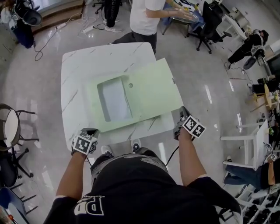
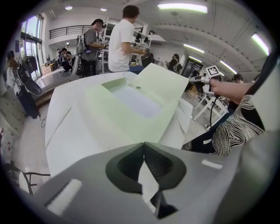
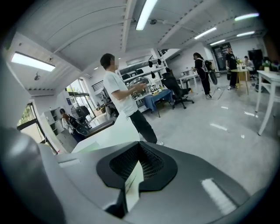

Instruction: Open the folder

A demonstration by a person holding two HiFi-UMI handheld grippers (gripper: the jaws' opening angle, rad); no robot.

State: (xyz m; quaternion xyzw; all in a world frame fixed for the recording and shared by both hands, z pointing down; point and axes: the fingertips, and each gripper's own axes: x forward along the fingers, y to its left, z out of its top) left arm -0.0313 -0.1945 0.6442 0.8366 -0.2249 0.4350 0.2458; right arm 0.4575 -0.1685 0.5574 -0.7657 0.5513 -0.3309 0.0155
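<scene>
Pinches the folder [image 1: 144, 94] by its cover corner in the closed right gripper [image 1: 181, 113], seemingly to swing it open, and holds the left gripper [image 1: 90, 132] shut, empty, clear of the folder lying ahead-right on the tabletop [image 1: 76, 74].

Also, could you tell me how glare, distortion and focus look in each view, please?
Head view: sharp and evenly lit, with bright glints on the glossy floor. Left gripper view: fisheye bows the table, the corners go black, and the folder is crisp. Right gripper view: same fisheye, with the ceiling lights blown out.
</scene>
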